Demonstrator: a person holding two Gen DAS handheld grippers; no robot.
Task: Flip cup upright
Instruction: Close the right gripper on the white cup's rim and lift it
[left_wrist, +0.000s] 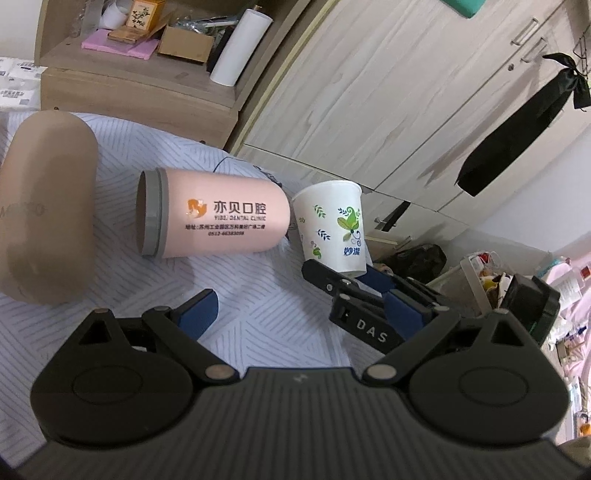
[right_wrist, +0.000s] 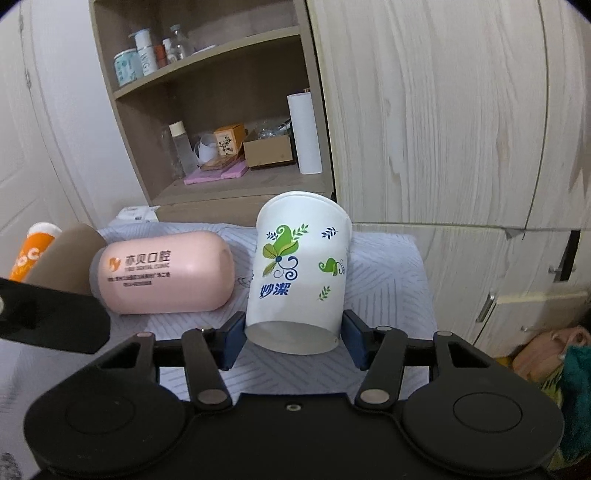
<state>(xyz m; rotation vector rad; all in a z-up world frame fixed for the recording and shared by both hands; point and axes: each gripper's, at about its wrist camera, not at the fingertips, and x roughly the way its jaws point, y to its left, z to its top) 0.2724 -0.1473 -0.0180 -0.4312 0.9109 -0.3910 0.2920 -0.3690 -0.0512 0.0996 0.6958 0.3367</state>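
We hold the paper cup (right_wrist: 299, 273) upright in our right claw (right_wrist: 293, 341), pads at its base; seemingly not yet set on the surface (right_wrist: 388, 295); left claw (left_wrist: 295, 306) wide, empty.

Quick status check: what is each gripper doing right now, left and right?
Left gripper: open, holding nothing, beside the pink cup.
Right gripper: jaws closed on the base of the paper cup.

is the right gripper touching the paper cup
Touching: in the right wrist view both pads of the right gripper press the paper cup near its base.
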